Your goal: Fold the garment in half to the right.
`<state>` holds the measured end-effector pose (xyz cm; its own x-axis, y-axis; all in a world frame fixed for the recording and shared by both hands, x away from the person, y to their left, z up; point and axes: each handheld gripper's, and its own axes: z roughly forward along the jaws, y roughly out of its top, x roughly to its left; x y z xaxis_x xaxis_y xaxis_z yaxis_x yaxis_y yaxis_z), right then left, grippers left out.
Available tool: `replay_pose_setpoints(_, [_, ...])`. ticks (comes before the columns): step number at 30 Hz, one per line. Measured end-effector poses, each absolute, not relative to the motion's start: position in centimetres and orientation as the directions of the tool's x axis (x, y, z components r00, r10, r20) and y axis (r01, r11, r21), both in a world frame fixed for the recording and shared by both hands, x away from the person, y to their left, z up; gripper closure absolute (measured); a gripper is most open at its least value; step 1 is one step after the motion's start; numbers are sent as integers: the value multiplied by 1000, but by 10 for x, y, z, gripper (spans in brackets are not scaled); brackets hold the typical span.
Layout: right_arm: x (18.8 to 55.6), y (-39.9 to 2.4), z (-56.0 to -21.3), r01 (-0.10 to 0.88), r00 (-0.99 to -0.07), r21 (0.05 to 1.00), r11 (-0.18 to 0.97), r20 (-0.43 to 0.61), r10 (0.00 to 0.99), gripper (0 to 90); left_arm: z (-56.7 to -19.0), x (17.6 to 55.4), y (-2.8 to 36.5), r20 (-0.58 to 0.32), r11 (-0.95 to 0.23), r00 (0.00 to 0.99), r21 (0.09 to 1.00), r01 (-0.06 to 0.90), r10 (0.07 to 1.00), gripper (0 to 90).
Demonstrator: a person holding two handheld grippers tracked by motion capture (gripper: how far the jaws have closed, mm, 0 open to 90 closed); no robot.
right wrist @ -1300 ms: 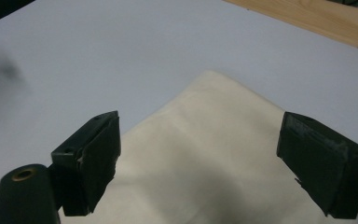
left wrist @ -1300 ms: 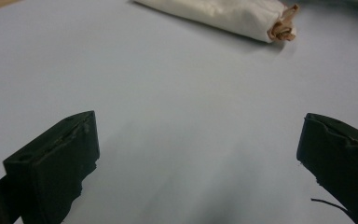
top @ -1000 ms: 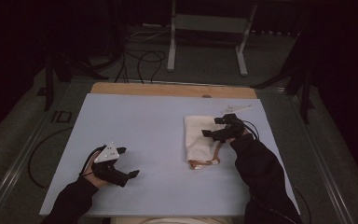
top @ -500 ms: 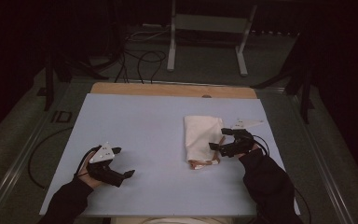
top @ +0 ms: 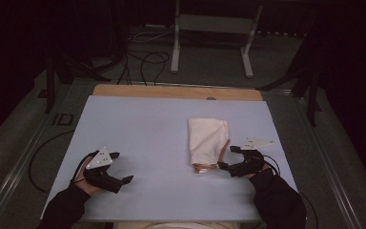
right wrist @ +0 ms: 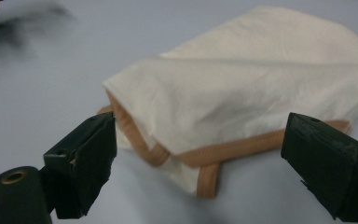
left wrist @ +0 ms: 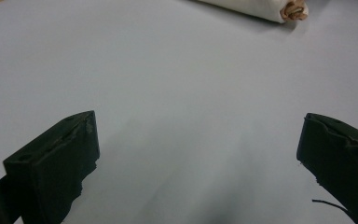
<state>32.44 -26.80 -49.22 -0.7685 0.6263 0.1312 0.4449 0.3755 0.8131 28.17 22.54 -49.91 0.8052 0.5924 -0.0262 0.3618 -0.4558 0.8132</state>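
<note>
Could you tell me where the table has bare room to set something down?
The widest free patch lies between the left gripper and the folded cloth, running to the table's far edge. It is crowded where the right gripper sits by the cloth's near end.

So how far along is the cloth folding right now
The cream cloth already lies folded into a narrow stack with its tan trim showing at the near end. The right gripper sits open just beside that end, holding nothing. The left gripper rests open on the bare table. What is left may be another fold or tidying, though that is a guess.
</note>
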Motion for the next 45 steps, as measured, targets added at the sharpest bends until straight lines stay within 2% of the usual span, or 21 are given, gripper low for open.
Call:
replay_pose_setpoints(8, [308, -273, -505, 452, -767, 803, 390, 126, 629, 102, -501, 278, 228, -28, -461, 805, 808, 368, 593, 0])
replay_pose_setpoints(14, [296, -276, -509, 441, -753, 800, 407, 83, 653, 102, -502, 277, 230, -32, -456, 799, 807, 375, 600, 0])
replay_pose_setpoints(23, [283, -288, -510, 452, -716, 811, 372, 81, 693, 103, -502, 275, 232, -24, -453, 798, 812, 367, 603, 0])
replay_pose_setpoints(31, [289, -293, -515, 485, -681, 794, 367, 80, 728, 104, -503, 275, 233, -25, -443, 786, 815, 373, 617, 0])
replay_pose_setpoints(45, [288, -288, -513, 468, -698, 800, 376, 74, 712, 103, -506, 275, 231, -23, -446, 781, 811, 380, 624, 0])
